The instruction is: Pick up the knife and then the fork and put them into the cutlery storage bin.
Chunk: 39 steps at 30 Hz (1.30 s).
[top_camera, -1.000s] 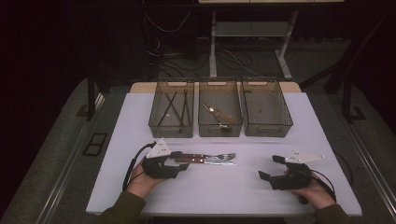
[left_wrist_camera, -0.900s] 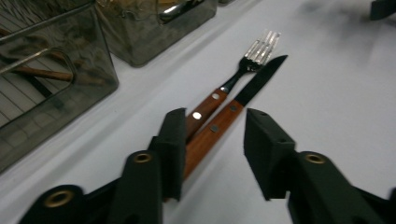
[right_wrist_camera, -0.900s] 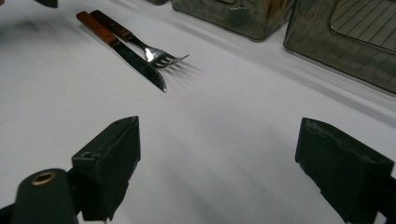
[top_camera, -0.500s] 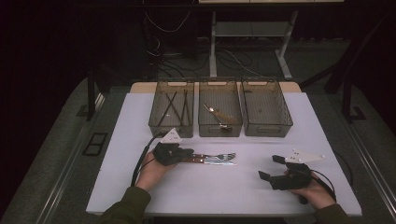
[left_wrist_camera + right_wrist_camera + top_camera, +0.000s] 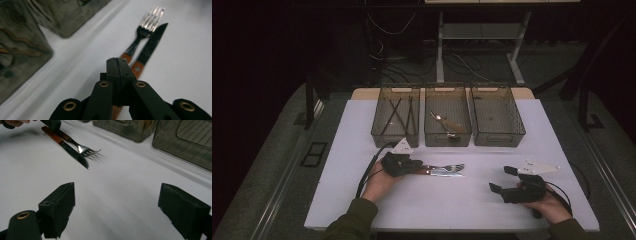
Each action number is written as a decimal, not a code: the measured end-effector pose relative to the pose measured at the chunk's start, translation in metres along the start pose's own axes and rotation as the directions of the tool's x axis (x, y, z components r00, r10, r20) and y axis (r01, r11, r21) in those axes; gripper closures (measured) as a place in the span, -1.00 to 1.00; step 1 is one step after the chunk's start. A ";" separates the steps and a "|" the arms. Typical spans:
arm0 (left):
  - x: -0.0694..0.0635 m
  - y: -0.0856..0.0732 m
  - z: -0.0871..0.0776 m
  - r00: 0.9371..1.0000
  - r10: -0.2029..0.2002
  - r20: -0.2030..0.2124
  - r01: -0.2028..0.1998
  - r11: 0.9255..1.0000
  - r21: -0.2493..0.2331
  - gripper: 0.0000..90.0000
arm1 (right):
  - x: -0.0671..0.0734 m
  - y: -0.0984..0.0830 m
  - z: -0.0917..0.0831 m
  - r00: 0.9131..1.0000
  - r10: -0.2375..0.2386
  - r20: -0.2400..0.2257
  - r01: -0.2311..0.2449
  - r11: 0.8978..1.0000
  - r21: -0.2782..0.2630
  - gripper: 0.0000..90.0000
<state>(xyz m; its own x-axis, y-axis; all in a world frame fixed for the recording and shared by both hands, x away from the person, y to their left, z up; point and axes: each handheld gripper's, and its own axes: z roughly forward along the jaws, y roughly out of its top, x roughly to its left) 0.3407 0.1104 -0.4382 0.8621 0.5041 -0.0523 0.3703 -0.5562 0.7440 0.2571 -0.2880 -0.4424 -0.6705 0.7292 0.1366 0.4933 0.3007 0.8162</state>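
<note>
A fork (image 5: 453,167) and a knife (image 5: 447,173), both with reddish-brown handles, lie side by side on the white table (image 5: 462,205), tips pointing right. My left gripper (image 5: 419,167) sits at their handle ends. Seen in the left gripper view, its jaws (image 5: 116,65) meet tightly over the fork's handle, with the fork (image 5: 150,20) and knife (image 5: 152,45) running out beyond the tips. My right gripper (image 5: 502,179) rests low at the table's right, open, with nothing between its jaws (image 5: 116,205). Farther off it faces the fork (image 5: 85,150) and knife (image 5: 75,153).
Three clear bins stand in a row at the back. The left bin (image 5: 373,131) holds thin dark sticks, the middle bin (image 5: 447,142) a spoon (image 5: 444,121), and the right bin (image 5: 498,142) looks bare. Cables trail from both grippers.
My left gripper slid right and a little away from me onto the cutlery handles, and its jaws came together there. The right gripper stayed where it was.
</note>
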 end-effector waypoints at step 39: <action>0.001 -0.011 -0.005 0.999 -0.039 0.020 0.036 0.992 0.117 0.98 | 0.000 0.000 -0.001 1.000 -0.013 0.010 0.013 1.000 0.006 -0.68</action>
<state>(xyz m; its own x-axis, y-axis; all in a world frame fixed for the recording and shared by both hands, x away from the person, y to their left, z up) 0.3359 0.1208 -0.4433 0.8538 0.5119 -0.0945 0.4392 -0.6110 0.6587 0.2563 -0.2881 -0.4422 -0.6716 0.7311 0.1204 0.4876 0.3138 0.8147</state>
